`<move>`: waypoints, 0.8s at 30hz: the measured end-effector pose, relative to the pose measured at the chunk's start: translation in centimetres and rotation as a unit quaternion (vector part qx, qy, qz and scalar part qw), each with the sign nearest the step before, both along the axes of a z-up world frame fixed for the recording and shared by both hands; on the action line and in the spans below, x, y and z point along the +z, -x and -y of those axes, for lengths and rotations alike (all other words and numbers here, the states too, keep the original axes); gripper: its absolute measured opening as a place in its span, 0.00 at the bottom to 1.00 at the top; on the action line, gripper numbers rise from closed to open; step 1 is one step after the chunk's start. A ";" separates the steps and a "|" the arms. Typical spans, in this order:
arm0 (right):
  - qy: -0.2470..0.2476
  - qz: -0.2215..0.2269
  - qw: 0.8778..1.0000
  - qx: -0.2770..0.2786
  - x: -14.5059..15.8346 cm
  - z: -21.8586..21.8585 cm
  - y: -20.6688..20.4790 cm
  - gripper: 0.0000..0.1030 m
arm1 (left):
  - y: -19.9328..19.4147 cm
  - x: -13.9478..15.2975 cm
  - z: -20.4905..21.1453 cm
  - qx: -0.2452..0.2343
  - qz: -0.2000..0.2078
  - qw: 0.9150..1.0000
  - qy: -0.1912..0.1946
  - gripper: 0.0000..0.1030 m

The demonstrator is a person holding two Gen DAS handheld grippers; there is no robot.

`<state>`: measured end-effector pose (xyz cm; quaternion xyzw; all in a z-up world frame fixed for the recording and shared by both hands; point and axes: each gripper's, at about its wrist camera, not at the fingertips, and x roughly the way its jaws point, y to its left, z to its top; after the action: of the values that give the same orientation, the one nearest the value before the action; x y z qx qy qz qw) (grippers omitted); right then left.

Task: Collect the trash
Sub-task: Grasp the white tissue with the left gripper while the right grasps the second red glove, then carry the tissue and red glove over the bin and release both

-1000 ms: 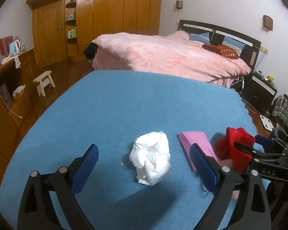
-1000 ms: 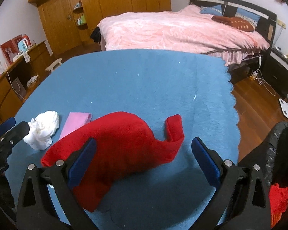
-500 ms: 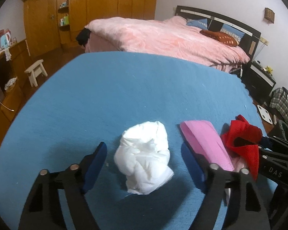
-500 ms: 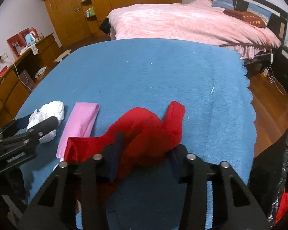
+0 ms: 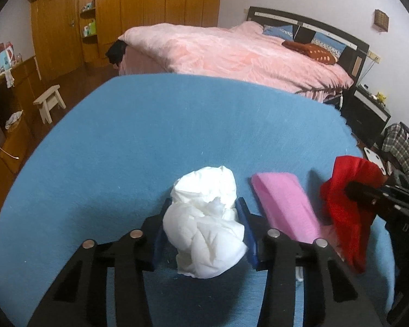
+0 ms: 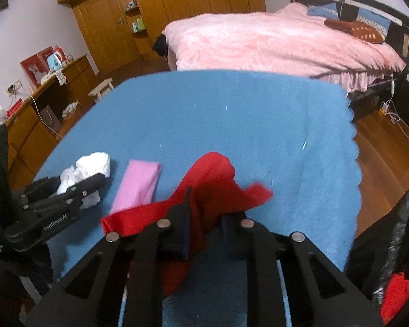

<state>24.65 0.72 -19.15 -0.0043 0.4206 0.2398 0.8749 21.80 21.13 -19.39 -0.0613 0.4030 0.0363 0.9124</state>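
A crumpled white paper wad lies on the blue tablecloth. My left gripper is shut on the wad, its blue pads pressing both sides. The wad also shows in the right wrist view. A red cloth is bunched up and lifted off the table, with my right gripper shut on it. The red cloth hangs at the right in the left wrist view. A folded pink cloth lies flat between the wad and the red cloth; it also shows in the right wrist view.
A black trash bag with something red inside stands off the table's right front corner. The scalloped table edge drops to a wooden floor. A pink bed, a white stool and wooden cabinets stand beyond.
My left gripper moved forward and closed on the white wad. My right gripper closed on the red cloth and lifted it, bunching it up off the table.
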 end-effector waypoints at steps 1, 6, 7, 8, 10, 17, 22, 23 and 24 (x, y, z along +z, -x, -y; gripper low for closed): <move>-0.002 0.003 1.000 -0.001 0.4 0.1 0.0 0.16 | 0.0 0.4 0.0 0.000 0.003 1.000 0.001 0.44; -0.015 0.024 1.000 -0.005 2.9 0.9 0.5 0.16 | 0.7 2.7 0.5 0.002 0.025 1.000 -0.002 0.44; -0.016 0.027 0.999 -0.006 3.2 1.0 0.6 0.16 | 0.9 3.2 0.7 0.002 0.029 1.000 -0.003 0.44; -0.018 0.030 0.999 -0.007 3.5 1.1 0.8 0.16 | 1.0 3.6 0.9 0.000 0.032 0.999 -0.005 0.44; -0.025 0.035 0.999 -0.010 4.3 1.6 1.2 0.16 | 1.4 4.4 1.3 -0.002 0.038 0.999 -0.007 0.44; -0.033 0.050 0.998 -0.018 6.5 2.8 2.5 0.16 | 3.0 6.8 2.9 -0.012 0.056 0.998 -0.009 0.44; -0.035 0.065 0.997 -0.023 8.1 4.0 3.8 0.16 | 3.9 8.2 4.3 -0.019 0.065 0.998 -0.009 0.44; -0.036 0.066 0.997 -0.023 8.3 4.1 3.9 0.16 | 4.1 8.5 4.6 -0.021 0.068 0.997 -0.010 0.44; -0.037 0.069 0.997 -0.023 8.6 4.4 4.2 0.16 | 4.3 8.7 4.8 -0.022 0.070 0.997 -0.009 0.45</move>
<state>20.43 -3.69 -10.55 0.0213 0.3504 0.2337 0.9067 17.54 16.35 -10.74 -0.0466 0.3391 0.0157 0.9394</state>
